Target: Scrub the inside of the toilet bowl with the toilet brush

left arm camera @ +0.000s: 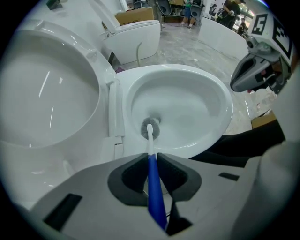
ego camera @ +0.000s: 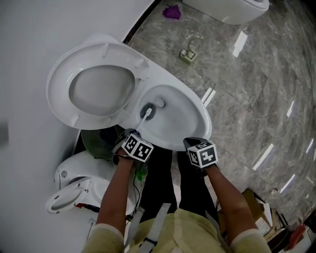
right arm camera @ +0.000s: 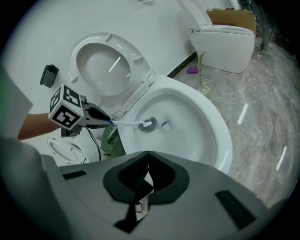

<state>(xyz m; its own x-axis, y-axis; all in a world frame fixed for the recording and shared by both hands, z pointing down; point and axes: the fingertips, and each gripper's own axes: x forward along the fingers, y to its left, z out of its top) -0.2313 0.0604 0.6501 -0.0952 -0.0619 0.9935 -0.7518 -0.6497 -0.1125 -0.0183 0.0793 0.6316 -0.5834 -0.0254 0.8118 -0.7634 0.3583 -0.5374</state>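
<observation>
Inside the open toilet bowl (ego camera: pixel 183 120), the grey head of the toilet brush (ego camera: pixel 147 111) is held low, its blue handle pinched by the left gripper (left arm camera: pixel 151 158), while the right gripper (right arm camera: pixel 147 154) is kept pressed together beside the rim.

This looks like a showroom or stockroom for bathroom fittings, not a home bathroom. The open toilet (ego camera: pixel 205 116) stands against a plain white wall (ego camera: pixel 44 29) on a wide, glossy grey stone floor (ego camera: pixel 261 84). A second toilet (right arm camera: pixel 225 41) stands well beyond it on the same floor, with a cardboard box (right arm camera: pixel 233 18) behind that. Another white fitting (ego camera: pixel 69 190) sits just beside the open toilet. Far beyond it, people (left arm camera: pixel 230 9) stand in a large open room.
</observation>
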